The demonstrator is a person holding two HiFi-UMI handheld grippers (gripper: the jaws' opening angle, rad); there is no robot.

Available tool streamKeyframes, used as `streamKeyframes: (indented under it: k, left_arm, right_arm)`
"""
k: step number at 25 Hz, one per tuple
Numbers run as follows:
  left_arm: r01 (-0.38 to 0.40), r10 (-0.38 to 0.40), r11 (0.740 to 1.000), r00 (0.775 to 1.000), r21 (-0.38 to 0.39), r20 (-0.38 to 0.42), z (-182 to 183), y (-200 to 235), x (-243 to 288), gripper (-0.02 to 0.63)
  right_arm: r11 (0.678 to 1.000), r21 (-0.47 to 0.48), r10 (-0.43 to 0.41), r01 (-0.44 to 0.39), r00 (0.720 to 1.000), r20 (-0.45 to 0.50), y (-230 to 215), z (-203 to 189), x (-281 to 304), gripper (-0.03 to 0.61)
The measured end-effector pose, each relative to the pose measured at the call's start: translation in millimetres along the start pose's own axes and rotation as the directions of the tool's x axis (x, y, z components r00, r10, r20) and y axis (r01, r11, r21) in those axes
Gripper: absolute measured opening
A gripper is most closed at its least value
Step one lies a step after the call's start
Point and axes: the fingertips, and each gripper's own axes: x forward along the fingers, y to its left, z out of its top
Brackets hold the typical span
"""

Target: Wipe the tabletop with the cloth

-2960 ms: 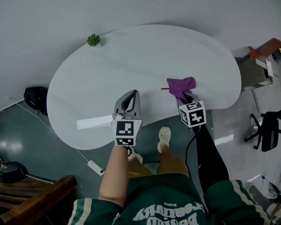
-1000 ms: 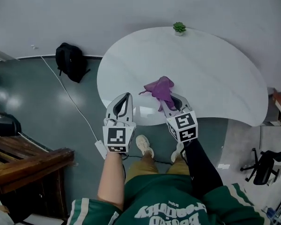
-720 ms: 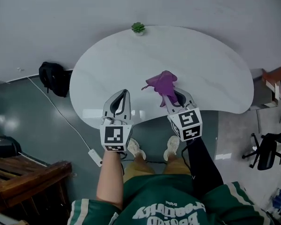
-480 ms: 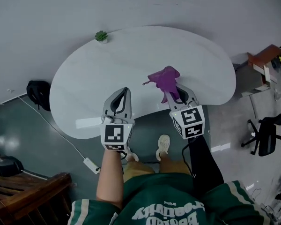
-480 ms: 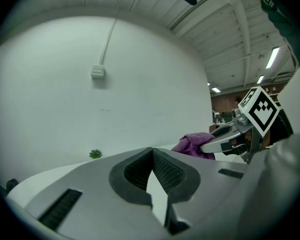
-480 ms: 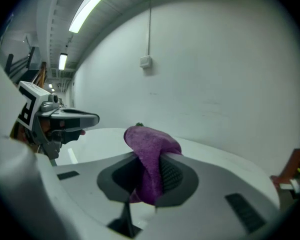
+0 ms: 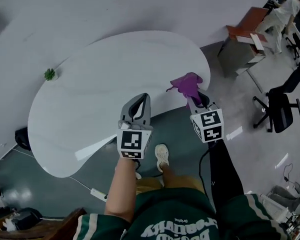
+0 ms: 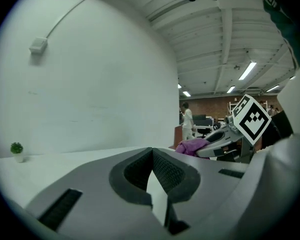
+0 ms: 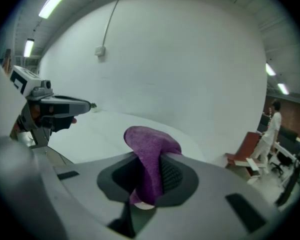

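A purple cloth (image 7: pixel 187 83) lies bunched at the right end of the white kidney-shaped tabletop (image 7: pixel 105 84), near its front edge. My right gripper (image 7: pixel 193 96) is shut on the cloth, whose fold rises between the jaws (image 9: pixel 149 171). My left gripper (image 7: pixel 138 106) hovers over the table's front edge to the left, shut with nothing in it; its jaws meet at the tips (image 8: pixel 152 151). From the left gripper view the cloth (image 8: pixel 191 146) and the right gripper (image 8: pixel 221 140) show at the right.
A small green potted plant (image 7: pixel 49 74) stands at the table's far left edge. A brown cabinet (image 7: pixel 245 36) and a black office chair (image 7: pixel 280 104) stand on the floor to the right. A person in white (image 9: pixel 268 129) stands far off.
The head view has swung, so the table now sits left of centre. The right gripper stays shut on the cloth, which has gone from the table's middle front to its right end.
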Motion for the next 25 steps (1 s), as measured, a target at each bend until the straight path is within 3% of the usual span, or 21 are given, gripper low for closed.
streamKeyframes:
  k: [4, 10, 18, 25]
  left_arm:
    - [0.079, -0.079, 0.997, 0.996, 0.003, -0.038, -12.6, -49.1, 36.4, -0.005]
    - [0.097, -0.096, 0.995, 0.988, 0.000, -0.124, -43.4, -71.4, 42.4, -0.005]
    - [0.020, -0.020, 1.000, 0.989, -0.002, -0.148, -54.7, -42.6, 15.6, -0.005]
    - [-0.065, 0.062, 0.998, 0.989, -0.018, -0.138, -58.0, -4.0, -23.9, -0.005]
  right_arm:
    - [0.997, 0.046, -0.059, 0.063, 0.995, -0.080, -51.1, -50.9, -8.0, 0.074]
    - [0.998, 0.069, 0.012, 0.004, 0.973, -0.230, -52.8, -120.4, 14.3, 0.074]
    - [0.993, 0.114, 0.056, -0.029, 0.970, -0.236, -36.9, -120.3, 19.5, 0.074]
    - [0.987, 0.052, 0.162, -0.154, 0.956, -0.243, 45.3, -106.3, 28.6, 0.074]
